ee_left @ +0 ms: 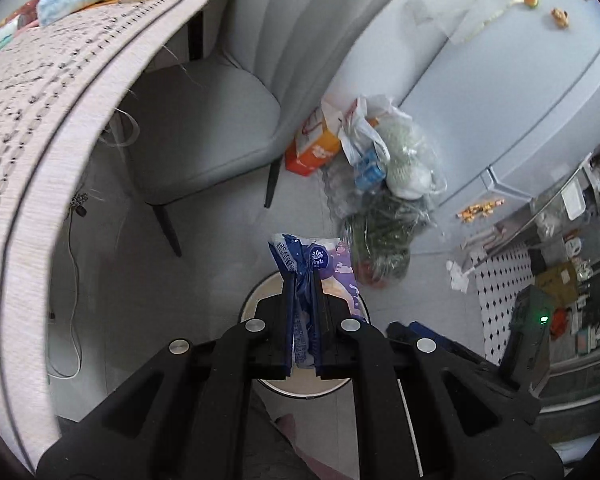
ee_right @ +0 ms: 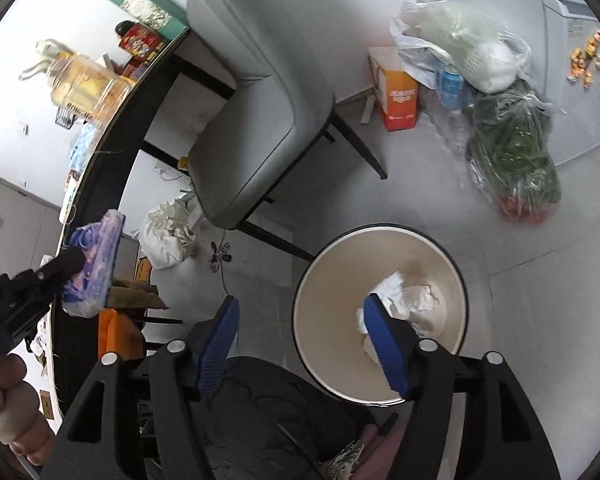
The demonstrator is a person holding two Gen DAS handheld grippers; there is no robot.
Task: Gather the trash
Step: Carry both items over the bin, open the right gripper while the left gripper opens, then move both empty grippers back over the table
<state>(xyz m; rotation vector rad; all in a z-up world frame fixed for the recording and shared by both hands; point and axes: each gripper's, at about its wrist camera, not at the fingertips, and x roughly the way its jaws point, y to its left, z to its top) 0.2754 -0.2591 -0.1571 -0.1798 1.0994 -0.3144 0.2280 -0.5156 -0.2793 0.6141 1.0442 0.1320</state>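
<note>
Left gripper [ee_left: 302, 276] has the tissue pack [ee_left: 314, 264] pinched tight between its black fingers, the blue and purple Vinda wrapper crumpled in the clamp and sticking up past the fingertips. From the left wrist view the pack hangs over the round trash bin [ee_left: 256, 300], whose pale rim peeks out on either side of the fingers. Over on the right wrist view that same pack [ee_right: 96, 256] shows at the left edge, held in the air just beside the dark edge of the tabletop [ee_right: 100, 168], and the bin [ee_right: 328, 268] sits on the floor well to its right. Right gripper [ee_right: 300, 316] is spread wide with nothing between its blue pads [ee_right: 220, 336], one pad over the floor and the other over the bin's mouth. Down inside the bin lies a heap of crumpled white paper [ee_right: 412, 300]. A grey chair [ee_right: 256, 92] stands by the tabletop, and beyond it a pile of plastic bags [ee_right: 500, 92] with greens rests on the floor beside an orange carton [ee_right: 396, 96]. A clear jar [ee_right: 84, 88] sits on the tabletop near its edge.
</note>
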